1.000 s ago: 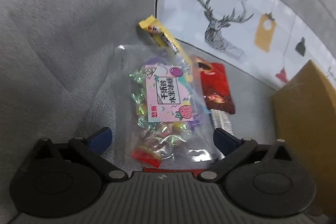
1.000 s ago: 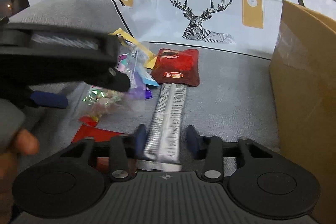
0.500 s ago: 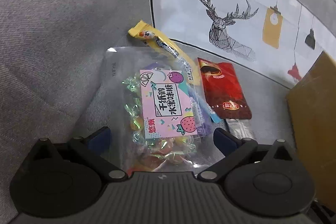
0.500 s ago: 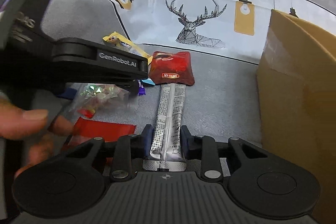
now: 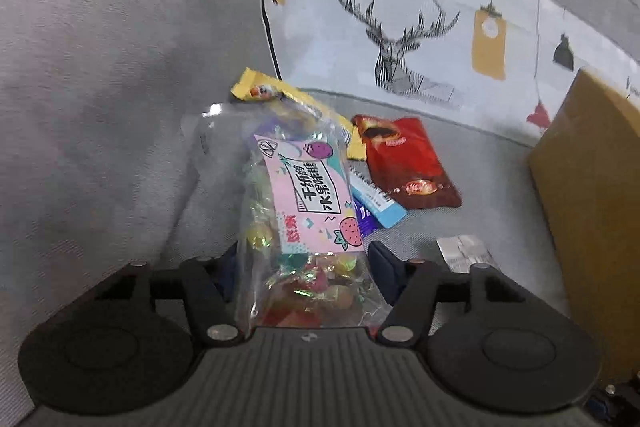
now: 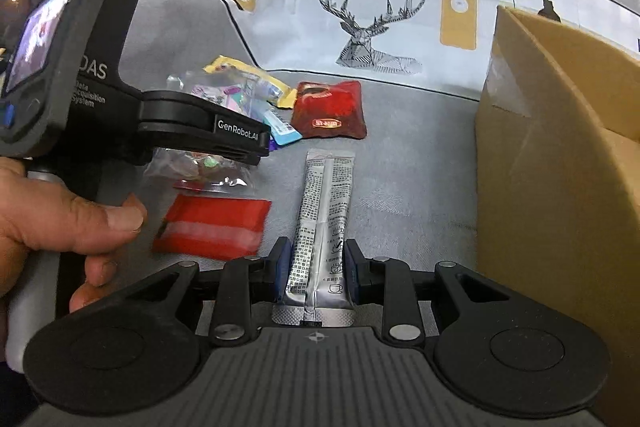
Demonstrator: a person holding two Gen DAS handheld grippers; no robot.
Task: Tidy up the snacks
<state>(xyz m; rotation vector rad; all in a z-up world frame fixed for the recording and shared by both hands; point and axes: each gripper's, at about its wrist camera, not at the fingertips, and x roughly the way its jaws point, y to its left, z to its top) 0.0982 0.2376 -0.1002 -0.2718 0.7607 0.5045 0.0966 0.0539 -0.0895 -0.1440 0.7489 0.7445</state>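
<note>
My left gripper (image 5: 304,267) is shut on a clear candy bag (image 5: 298,203) with a pink label and holds it tilted up off the grey sofa. My right gripper (image 6: 316,265) is shut on a long silver sachet (image 6: 324,211) that points forward over the seat. On the seat lie a dark red snack pouch (image 5: 404,159) (image 6: 330,111), a yellow bar (image 5: 276,93), a light blue packet (image 5: 380,201) and a flat red packet (image 6: 212,223). The left gripper body (image 6: 160,123) with the candy bag (image 6: 200,167) shows at left in the right wrist view.
An open cardboard box (image 6: 560,155) (image 5: 592,211) stands at the right on the seat. A deer-print cushion (image 6: 376,15) leans at the back. A grey cushion (image 5: 100,107) rises at the left. A person's hand (image 6: 52,219) holds the left gripper.
My left gripper closed on the candy bag and lifted it. My right gripper closed tighter on the silver sachet and drew back; the flat red packet is now uncovered.
</note>
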